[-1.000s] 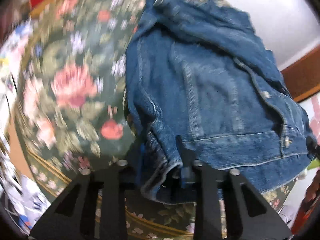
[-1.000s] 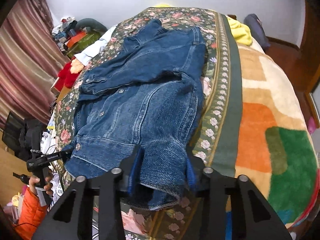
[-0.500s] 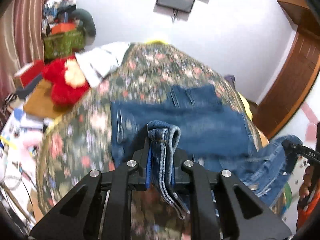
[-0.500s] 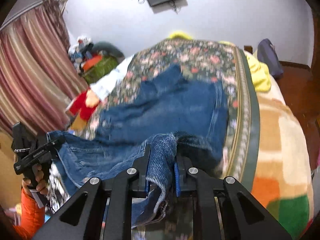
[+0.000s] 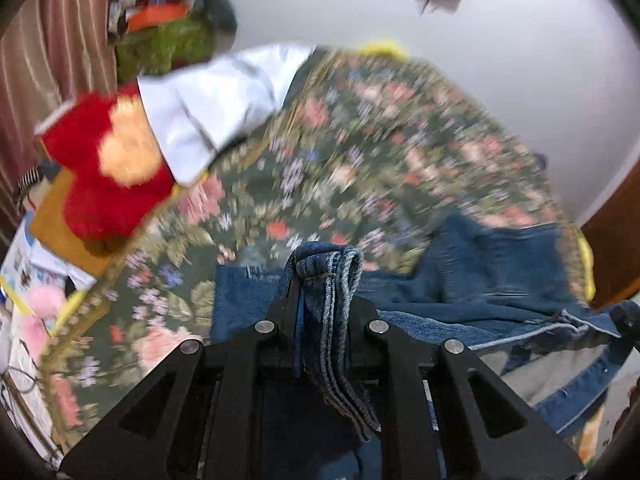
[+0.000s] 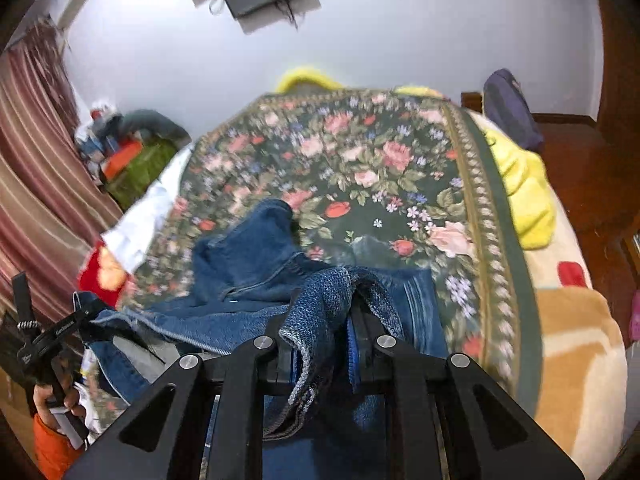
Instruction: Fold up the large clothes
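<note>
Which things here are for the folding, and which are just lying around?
For the folding:
denim jacket
left hand-held gripper, clamped on its hem
right hand-held gripper, clamped on its hem
floral bedspread under it

Just lying about:
red plush toy
white cloth
yellow cloth

Even, soft indoor light, no hard shadows. Heavy motion blur across floral bedspread (image 5: 360, 152) in left view; right view sharper at centre, smeared at left. Fisheye bending, dark vignette at corners.

Rough, faded denim jacket (image 6: 256, 276); matt woven floral bedspread (image 6: 360, 168); fuzzy red plush toy (image 5: 108, 172); matt black plastic jaws.
</note>
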Demonstrator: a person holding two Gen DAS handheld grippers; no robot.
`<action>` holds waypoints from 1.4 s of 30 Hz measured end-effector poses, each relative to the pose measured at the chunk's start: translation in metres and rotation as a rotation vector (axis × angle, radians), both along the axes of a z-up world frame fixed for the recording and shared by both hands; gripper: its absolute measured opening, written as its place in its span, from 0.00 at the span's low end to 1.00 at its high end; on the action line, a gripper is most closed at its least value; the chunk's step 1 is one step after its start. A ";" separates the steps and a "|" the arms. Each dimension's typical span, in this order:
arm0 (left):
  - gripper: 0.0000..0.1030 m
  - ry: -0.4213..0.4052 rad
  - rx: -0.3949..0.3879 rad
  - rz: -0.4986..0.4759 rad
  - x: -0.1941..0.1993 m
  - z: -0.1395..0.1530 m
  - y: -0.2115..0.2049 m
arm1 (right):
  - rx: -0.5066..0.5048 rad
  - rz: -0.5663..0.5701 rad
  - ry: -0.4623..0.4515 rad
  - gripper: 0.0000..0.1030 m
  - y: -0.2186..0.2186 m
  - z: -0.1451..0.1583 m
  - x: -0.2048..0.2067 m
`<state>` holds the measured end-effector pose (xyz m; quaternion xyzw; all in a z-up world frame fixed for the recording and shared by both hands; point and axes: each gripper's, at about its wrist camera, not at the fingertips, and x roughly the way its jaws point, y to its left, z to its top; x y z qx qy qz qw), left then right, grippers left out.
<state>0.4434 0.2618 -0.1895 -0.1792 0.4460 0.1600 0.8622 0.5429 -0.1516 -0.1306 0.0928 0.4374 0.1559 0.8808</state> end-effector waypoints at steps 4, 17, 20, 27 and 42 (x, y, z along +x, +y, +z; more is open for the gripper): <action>0.21 0.094 -0.021 0.025 0.015 -0.049 0.011 | 0.003 0.011 0.091 0.15 0.001 -0.043 0.037; 0.65 0.200 0.248 -0.067 0.018 -0.055 0.000 | 0.005 0.006 0.097 0.16 -0.048 -0.027 0.032; 0.64 0.177 0.287 -0.103 0.006 -0.030 -0.004 | -0.105 -0.077 0.067 0.16 -0.073 -0.006 0.022; 0.73 0.021 0.301 -0.153 -0.041 0.050 -0.018 | -0.214 0.036 0.030 0.16 -0.080 0.014 -0.027; 0.80 0.107 0.238 -0.448 -0.061 -0.016 -0.121 | -0.287 0.327 0.014 0.16 0.022 -0.020 -0.101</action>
